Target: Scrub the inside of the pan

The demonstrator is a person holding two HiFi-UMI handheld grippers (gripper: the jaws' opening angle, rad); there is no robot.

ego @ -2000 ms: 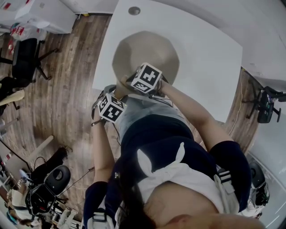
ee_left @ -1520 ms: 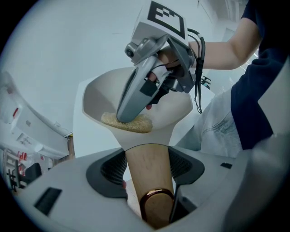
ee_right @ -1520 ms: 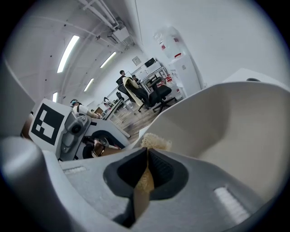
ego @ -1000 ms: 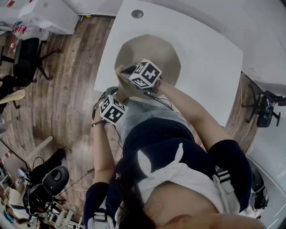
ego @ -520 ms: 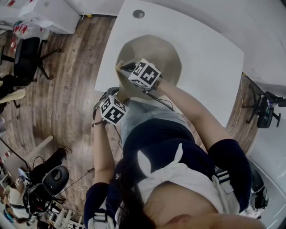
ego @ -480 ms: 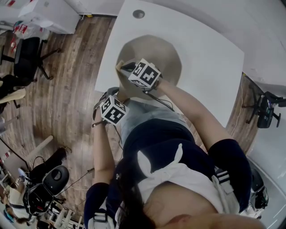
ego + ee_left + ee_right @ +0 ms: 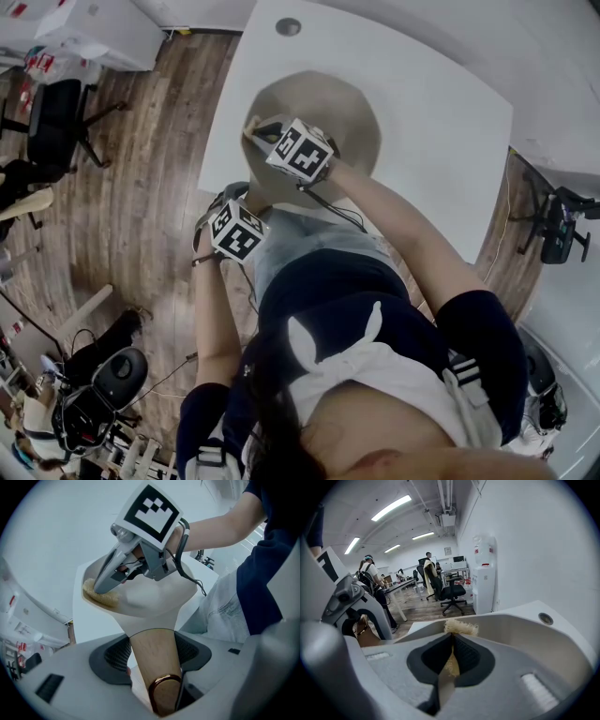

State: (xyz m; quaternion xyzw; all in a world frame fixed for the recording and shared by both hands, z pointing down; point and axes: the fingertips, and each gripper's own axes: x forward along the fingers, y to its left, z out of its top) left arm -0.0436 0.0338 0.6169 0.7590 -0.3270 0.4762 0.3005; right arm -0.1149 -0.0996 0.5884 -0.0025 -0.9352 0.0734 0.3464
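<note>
A beige pan [image 7: 337, 103] sits on the white table [image 7: 441, 112]. Its wooden handle [image 7: 155, 667] runs between the jaws of my left gripper [image 7: 154, 654], which is shut on it; in the head view that gripper's marker cube [image 7: 234, 230] hangs over the table's near edge. My right gripper [image 7: 257, 130] reaches into the pan at its left rim, shut on a tan scrub pad [image 7: 460, 627]. The pad [image 7: 100, 596] presses against the inner wall by the rim. From the right gripper [image 7: 452, 641] view the pan's inner wall [image 7: 525, 637] curves off to the right.
A round hole [image 7: 288, 26] lies in the table beyond the pan. The person's torso and arms fill the near side. Wood floor [image 7: 141, 169] with office chairs [image 7: 52, 117] lies left of the table. A black chair [image 7: 452, 592] and a water dispenser [image 7: 483, 573] stand farther off.
My right gripper with the pad has slid a little along the pan's left rim, away from the person, and rolled slightly. The left gripper and pan have stayed still.
</note>
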